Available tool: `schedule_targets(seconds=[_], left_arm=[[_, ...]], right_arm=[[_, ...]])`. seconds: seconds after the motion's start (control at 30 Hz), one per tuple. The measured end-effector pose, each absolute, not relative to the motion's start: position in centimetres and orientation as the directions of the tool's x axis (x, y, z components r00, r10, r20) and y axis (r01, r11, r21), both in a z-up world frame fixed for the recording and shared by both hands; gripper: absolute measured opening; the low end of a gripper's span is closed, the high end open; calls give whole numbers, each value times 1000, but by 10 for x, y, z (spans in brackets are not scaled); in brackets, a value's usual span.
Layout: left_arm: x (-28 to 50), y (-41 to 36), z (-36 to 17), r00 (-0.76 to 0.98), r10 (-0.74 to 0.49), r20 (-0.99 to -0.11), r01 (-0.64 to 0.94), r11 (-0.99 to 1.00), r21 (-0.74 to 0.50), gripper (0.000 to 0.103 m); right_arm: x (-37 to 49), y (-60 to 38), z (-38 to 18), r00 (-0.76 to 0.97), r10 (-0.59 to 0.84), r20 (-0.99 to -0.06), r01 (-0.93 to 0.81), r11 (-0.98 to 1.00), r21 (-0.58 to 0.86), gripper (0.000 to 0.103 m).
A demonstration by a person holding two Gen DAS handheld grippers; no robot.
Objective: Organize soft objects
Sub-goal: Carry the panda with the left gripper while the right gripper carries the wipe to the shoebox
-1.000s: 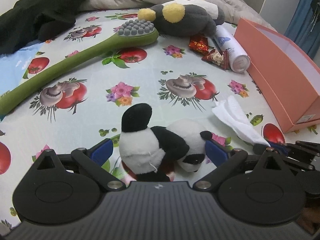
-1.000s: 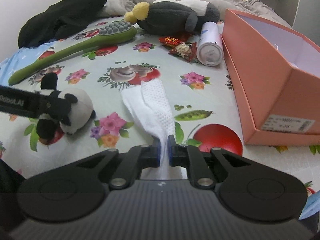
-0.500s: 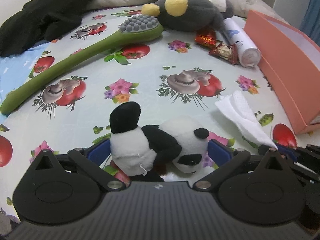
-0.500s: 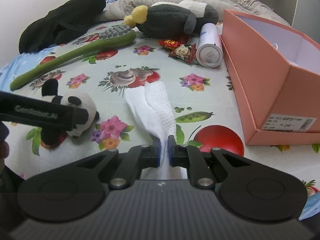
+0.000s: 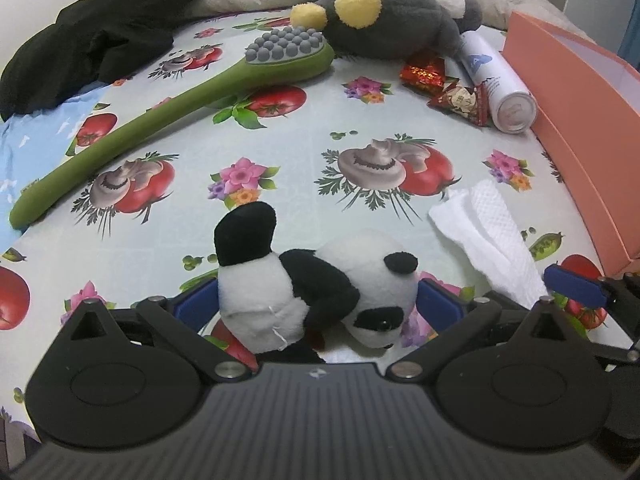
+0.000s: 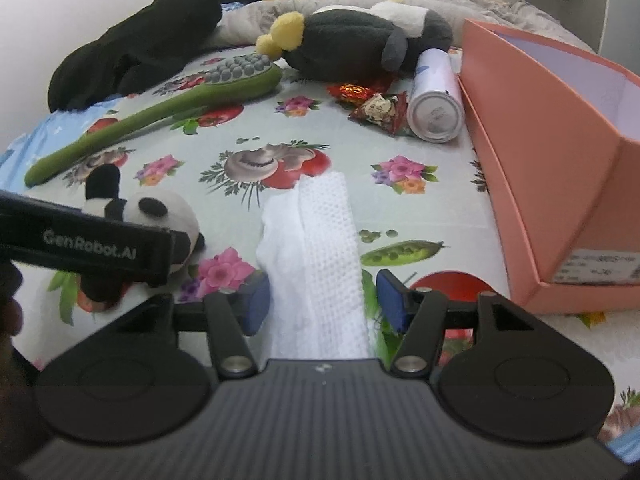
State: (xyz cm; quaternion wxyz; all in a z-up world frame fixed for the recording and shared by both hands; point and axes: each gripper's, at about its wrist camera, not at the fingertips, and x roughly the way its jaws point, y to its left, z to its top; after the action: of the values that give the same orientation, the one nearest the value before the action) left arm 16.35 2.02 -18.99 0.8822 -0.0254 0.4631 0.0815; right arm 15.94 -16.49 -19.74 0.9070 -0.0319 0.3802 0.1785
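Note:
A small black-and-white panda plush (image 5: 320, 280) lies on the flowered sheet between the blue pads of my left gripper (image 5: 318, 304), which stands open around it. In the right wrist view the panda (image 6: 156, 216) shows behind the left gripper's finger (image 6: 88, 240). A white textured cloth (image 6: 320, 248) lies between the pads of my right gripper (image 6: 324, 304). Its jaws are opening, and the pads stand clear of the cloth on both sides. The cloth (image 5: 484, 232) also appears at the right in the left wrist view.
An open pink box (image 6: 560, 152) stands at the right. Farther back lie a grey-and-yellow plush (image 6: 352, 44), a green massage brush (image 6: 160, 116), a white spray can (image 6: 436, 100), two snack packets (image 6: 372, 104) and a black garment (image 6: 136, 48).
The right gripper's jaws have parted and let go of the white cloth, which now lies loose between them. The left gripper has come slightly closer over the panda.

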Motion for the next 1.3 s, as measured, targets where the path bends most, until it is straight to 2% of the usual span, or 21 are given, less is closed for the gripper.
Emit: schedule_targets(seconds=[0.03,0.1,0.13,0.17,0.23,0.77,1.3], left_arm=[[165,20,-190,556,123,-822,-173,984,30,103],[166,22,-191,557,124,-821,-187,982,21,103],[166,23,-192,559,124,-820,-196,981,15,103],[167,23,-192,561,123,-819,-200,980,10,103],[167,24,-192,565,119,-816,-206,979,0,103],[159,26,-157,596,15,-803,-141,986,-86,100],[165,-6,-38,713,-120,-691,-2,985,-172,100]], right_arm=[[159,-164,-198,652,299,-696,-354,933,68,54],[158,-160,-199,657,293,-695,-366,930,46,36],[157,-158,-199,655,299,-694,-378,925,43,23],[156,-157,-198,650,307,-695,-389,920,43,15],[155,-154,-197,644,308,-701,-401,915,34,11],[148,-167,-161,674,307,-672,-351,934,74,10],[145,-211,-52,780,312,-542,-292,948,126,10]])
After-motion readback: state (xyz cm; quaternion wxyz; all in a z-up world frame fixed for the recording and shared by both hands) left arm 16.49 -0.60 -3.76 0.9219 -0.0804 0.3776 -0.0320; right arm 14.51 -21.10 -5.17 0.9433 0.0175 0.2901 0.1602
